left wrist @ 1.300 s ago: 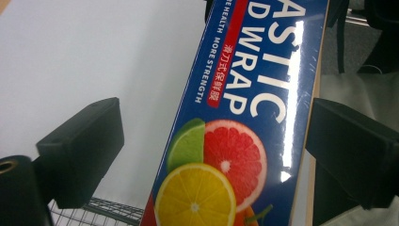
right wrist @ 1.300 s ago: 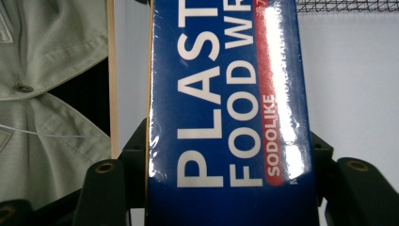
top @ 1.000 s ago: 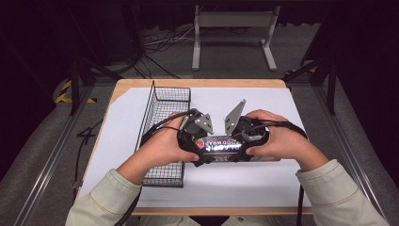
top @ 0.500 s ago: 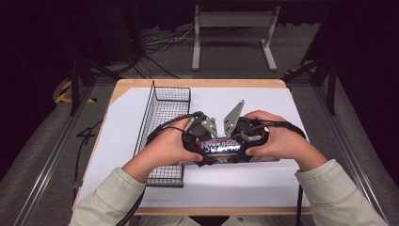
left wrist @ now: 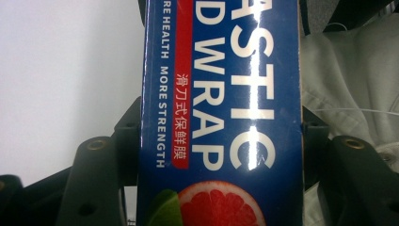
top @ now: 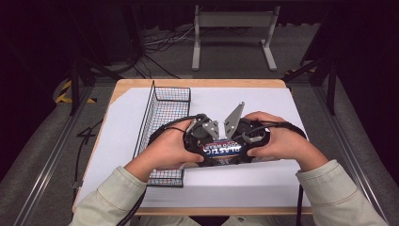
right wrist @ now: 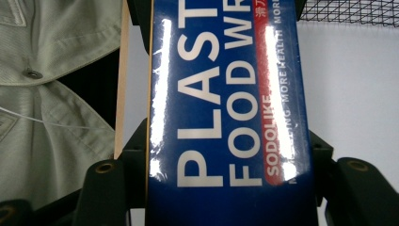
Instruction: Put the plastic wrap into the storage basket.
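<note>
Wire basket (top: 162, 127) on the left part of the white table top (top: 282, 103), long side running front to back. Wooden table edge (top: 197, 83) at the far side. Grey metal stand (top: 233, 35) on the floor behind, cables (top: 160, 44) beside it.

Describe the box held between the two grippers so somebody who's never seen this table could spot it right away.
On the white-topped table, just right of the wire basket, the left gripper and right gripper clamp one long box by its ends. It is glossy dark blue, lettered PLASTIC FOOD WRAP in white, with a red stripe and a grapefruit slice.
</note>
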